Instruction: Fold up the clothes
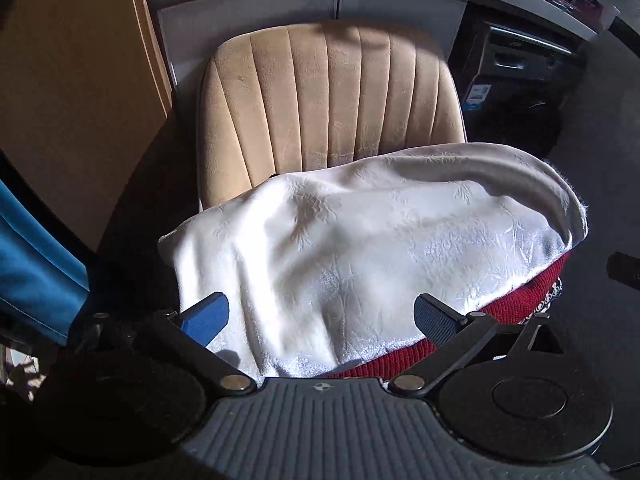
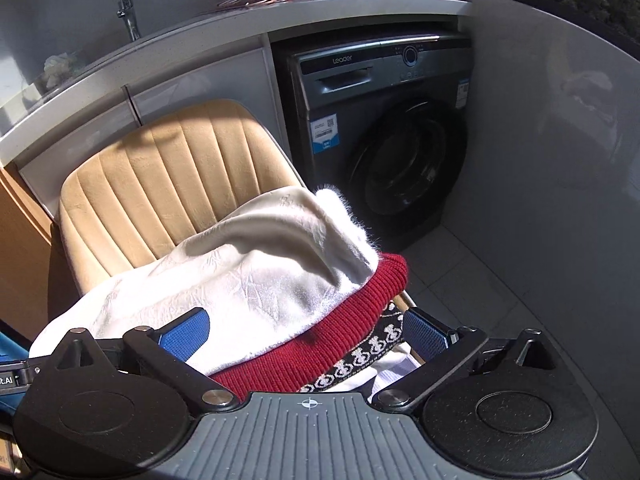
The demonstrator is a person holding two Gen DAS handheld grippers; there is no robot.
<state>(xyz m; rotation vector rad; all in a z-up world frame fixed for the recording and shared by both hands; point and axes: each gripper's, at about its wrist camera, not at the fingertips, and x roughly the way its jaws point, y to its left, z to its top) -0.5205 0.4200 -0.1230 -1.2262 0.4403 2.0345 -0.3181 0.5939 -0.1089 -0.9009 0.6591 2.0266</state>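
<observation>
Both grippers, left gripper (image 1: 322,316) and right gripper (image 2: 306,330), gape empty over white garment (image 1: 360,248) on chair (image 1: 320,96)

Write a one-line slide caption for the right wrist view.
Open right hand-held gripper faces white garment atop red knit on tan chair.

the left wrist view looks forward and slightly down, close over the white garment (image 1: 360,248) on the beige chair (image 1: 328,96). the right wrist view sits further right, facing the washing machine (image 2: 384,128). both share chair, garment and red knit (image 2: 320,340).
</observation>
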